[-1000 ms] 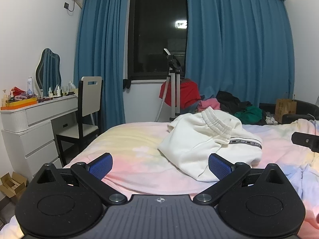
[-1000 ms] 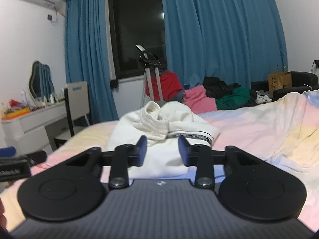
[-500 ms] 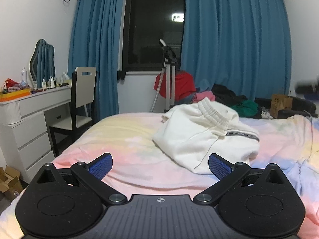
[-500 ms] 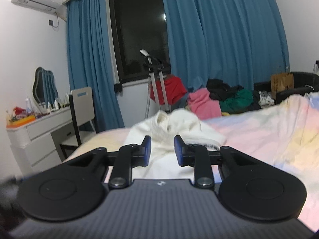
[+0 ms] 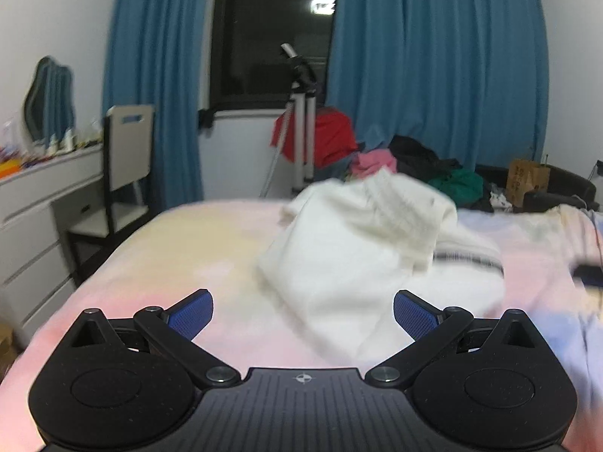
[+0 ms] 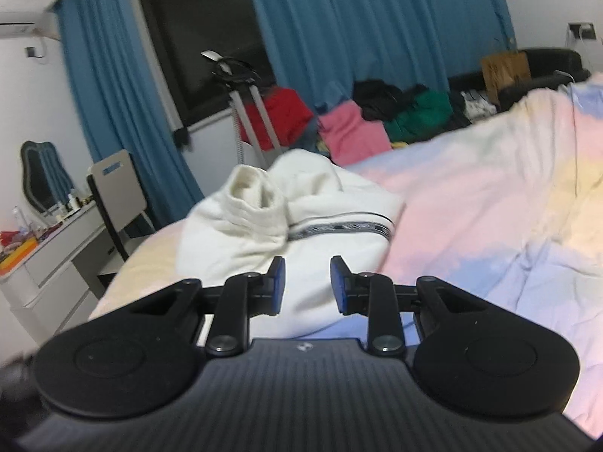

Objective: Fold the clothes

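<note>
A crumpled white garment (image 5: 361,248) with a ribbed cuff and a black-and-white striped band lies in a heap on the pastel bed (image 5: 196,248). It also shows in the right wrist view (image 6: 301,222). My left gripper (image 5: 303,318) is wide open and empty, low over the bed, just short of the garment's near edge. My right gripper (image 6: 306,286) is partly open with a narrow gap, empty, hovering over the garment's near side. A dark blur at the right edge of the left wrist view is the right gripper (image 5: 589,275).
A white dresser (image 5: 34,203) with a mirror and a chair (image 5: 120,173) stand left of the bed. A tripod (image 5: 301,120) and a pile of red, pink, black and green clothes (image 5: 414,162) sit beyond the bed under blue curtains. A rumpled blanket (image 6: 527,188) rises at right.
Both grippers moved closer to the white garment, which now looks larger. The right gripper tilted and its jaws opened slightly wider. The left jaws stayed wide open.
</note>
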The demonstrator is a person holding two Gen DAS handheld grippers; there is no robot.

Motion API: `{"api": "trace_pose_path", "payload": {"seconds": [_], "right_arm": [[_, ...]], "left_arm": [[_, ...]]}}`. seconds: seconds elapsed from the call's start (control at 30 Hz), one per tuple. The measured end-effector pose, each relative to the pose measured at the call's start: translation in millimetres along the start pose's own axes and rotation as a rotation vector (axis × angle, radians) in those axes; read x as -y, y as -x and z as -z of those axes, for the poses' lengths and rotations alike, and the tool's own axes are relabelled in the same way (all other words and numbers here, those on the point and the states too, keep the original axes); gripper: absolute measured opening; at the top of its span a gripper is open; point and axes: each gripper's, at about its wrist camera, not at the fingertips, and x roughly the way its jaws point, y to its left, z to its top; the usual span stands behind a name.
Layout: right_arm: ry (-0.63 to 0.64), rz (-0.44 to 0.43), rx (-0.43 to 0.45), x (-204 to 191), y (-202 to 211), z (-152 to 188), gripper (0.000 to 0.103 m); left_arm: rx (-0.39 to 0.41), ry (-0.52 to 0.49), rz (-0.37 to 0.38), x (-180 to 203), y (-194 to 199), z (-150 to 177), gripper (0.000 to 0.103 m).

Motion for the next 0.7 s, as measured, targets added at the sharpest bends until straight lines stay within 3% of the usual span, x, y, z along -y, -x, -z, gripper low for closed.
{"api": "trace_pose_path", "payload": {"seconds": [0.1, 0.27, 0.4, 0.43, 0.5, 0.6, 0.7], "right_arm": [[-0.009, 0.014, 0.021, 12, -9, -3, 0.030], [-0.033, 0.047, 0.008, 38, -34, 0, 0.030], [-0.090, 0.049, -0.027, 56, -57, 3, 0.030], [-0.101, 0.050, -0.035, 61, -61, 5, 0.031], [-0.114, 0.053, -0.042, 66, -68, 7, 0.031], [-0.115, 0.049, -0.049, 69, -75, 9, 0.031], [-0.102, 0.030, -0.037, 69, -72, 10, 0.031]], "left_arm": [[0.046, -0.023, 0.033, 27, -57, -44, 0.103], [0.058, -0.068, 0.029, 77, -147, -95, 0.101], [-0.028, -0.134, -0.055, 106, -213, -108, 0.090], [-0.047, -0.132, -0.077, 108, -225, -108, 0.085], [-0.080, -0.121, -0.106, 109, -246, -108, 0.067], [-0.098, -0.089, -0.086, 105, -257, -114, 0.026], [-0.053, -0.082, -0.065, 100, -232, -122, 0.020]]}}
